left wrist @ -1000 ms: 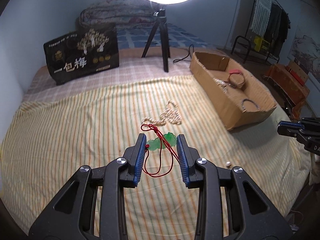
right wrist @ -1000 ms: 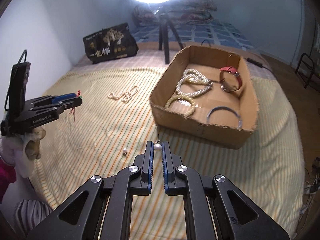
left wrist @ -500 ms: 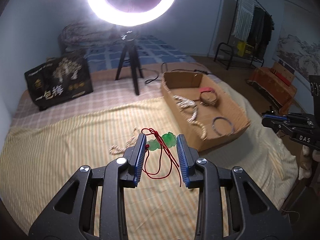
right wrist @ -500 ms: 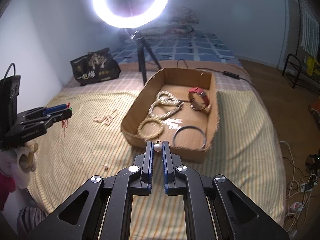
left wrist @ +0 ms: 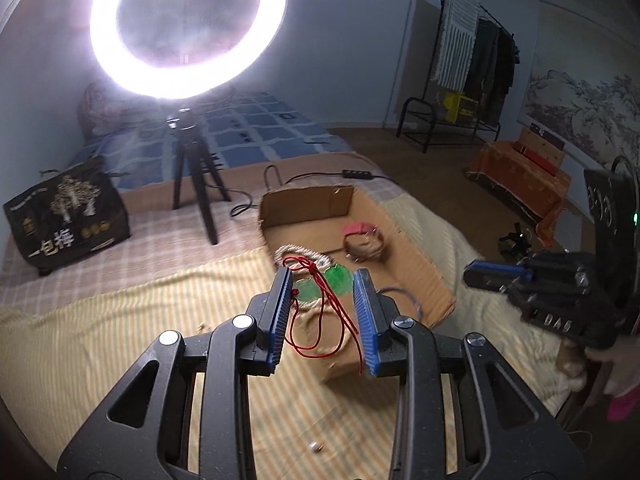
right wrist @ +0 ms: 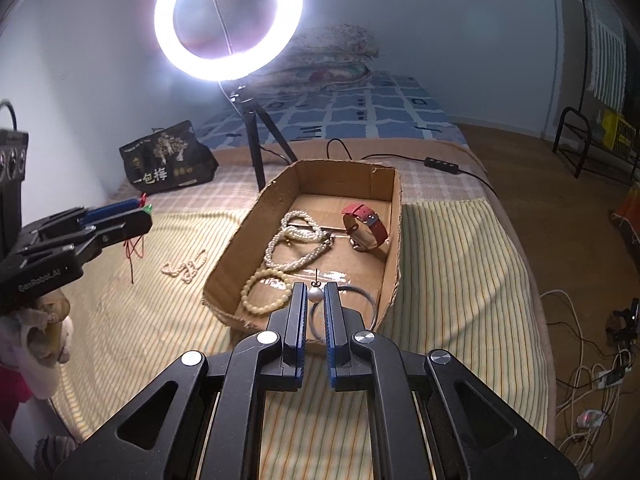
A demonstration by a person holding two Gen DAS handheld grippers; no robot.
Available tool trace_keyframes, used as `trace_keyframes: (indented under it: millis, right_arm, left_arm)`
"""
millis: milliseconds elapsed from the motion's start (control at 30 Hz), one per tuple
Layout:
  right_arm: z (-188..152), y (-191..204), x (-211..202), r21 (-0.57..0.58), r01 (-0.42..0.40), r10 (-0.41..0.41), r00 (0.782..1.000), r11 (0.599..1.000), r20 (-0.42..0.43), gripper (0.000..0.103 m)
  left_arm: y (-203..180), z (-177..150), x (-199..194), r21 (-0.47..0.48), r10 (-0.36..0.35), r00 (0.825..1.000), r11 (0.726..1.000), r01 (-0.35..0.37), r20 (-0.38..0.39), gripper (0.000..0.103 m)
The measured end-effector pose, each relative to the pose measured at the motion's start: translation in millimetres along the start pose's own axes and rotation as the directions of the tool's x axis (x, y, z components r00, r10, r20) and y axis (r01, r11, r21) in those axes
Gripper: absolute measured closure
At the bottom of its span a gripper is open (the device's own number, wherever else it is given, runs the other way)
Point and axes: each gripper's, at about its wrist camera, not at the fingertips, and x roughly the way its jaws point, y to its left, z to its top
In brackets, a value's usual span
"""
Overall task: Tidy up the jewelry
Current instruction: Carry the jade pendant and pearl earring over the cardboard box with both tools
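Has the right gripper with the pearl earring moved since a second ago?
Yes. The right gripper has moved toward the cardboard box: the pearl earring it holds now shows over the box's near end, no longer over striped bedding.

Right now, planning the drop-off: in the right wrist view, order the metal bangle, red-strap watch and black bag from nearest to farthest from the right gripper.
1. Metal bangle, just beyond the right gripper, box's near end.
2. Red-strap watch, box's far right.
3. Black bag, far left on the bed.
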Motion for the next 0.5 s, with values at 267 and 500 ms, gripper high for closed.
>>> trace_keyframes:
  millis: [267,500]
  right_arm:
    - [2.7,-14.7,18.3,0.025,0.009,-0.008,1.0,1.0,-0.02,0.096]
    - [0.6,-21.5,35.8,0.036,0.012,-0.011,0.999,0.999,-0.044,0.096]
  left_arm:
    - [-14.7,15.2,32.5,-0.026,-0.037,0.999,0.999,0.037,-0.004,0.072]
    - [-17.4,17.6,64.7,-0.04,-0.045,0.998,0.998,0.044,-0.041,0.072]
